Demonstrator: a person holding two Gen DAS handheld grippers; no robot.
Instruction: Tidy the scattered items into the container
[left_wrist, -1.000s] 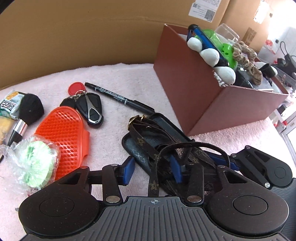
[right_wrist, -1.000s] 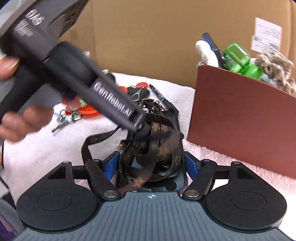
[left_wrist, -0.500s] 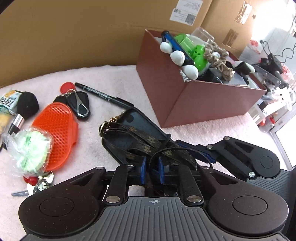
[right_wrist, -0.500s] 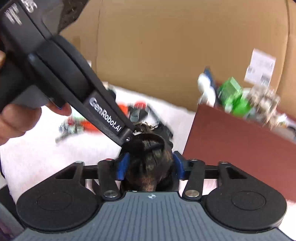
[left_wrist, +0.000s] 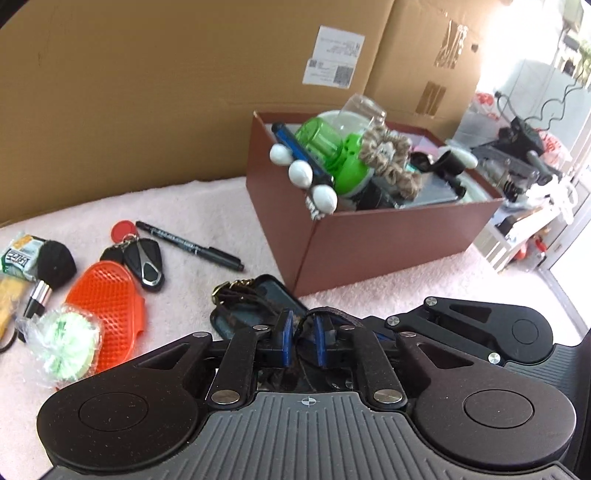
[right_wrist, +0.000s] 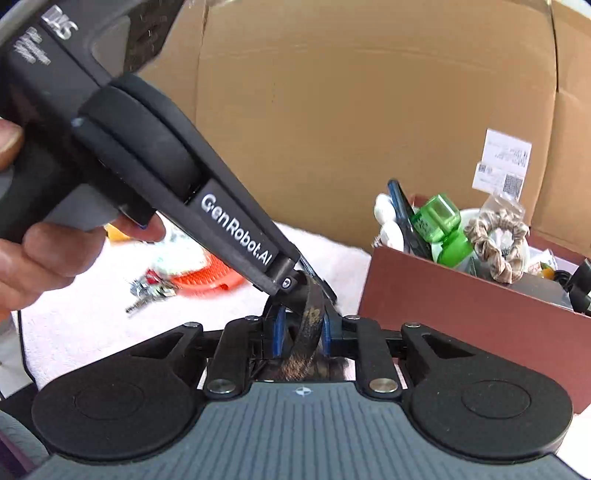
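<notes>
Left gripper (left_wrist: 303, 341): blue pads clenched on the brown patterned strap (left_wrist: 258, 295) of a dark pouch (left_wrist: 240, 317), the jaws closed down within the last second. Right gripper (right_wrist: 301, 334): jaws only just drawn in, likewise clamped on a loop of the same strap (right_wrist: 308, 328), with the left gripper's body crossing overhead in that view and a hand (right_wrist: 40, 251) wrapped round its handle. Pouch itself seen just past the left pads, over the pink fleece cover (left_wrist: 207, 206); contact with the cover not determinable. Farther left on the cover: orange scrubbing mitt (left_wrist: 105, 306), wrapped green-and-white item (left_wrist: 64, 349), black brush (left_wrist: 51, 266), car key fob with red tag (left_wrist: 142, 258), black marker pen (left_wrist: 188, 245). Beyond the pouch: brown box (left_wrist: 369, 240), already crowded with a green bottle (left_wrist: 325, 147), a beige scrunchie (left_wrist: 391, 158) and a blue stick with white balls (left_wrist: 299, 170). Behind everything, a cardboard wall (left_wrist: 147, 92).
</notes>
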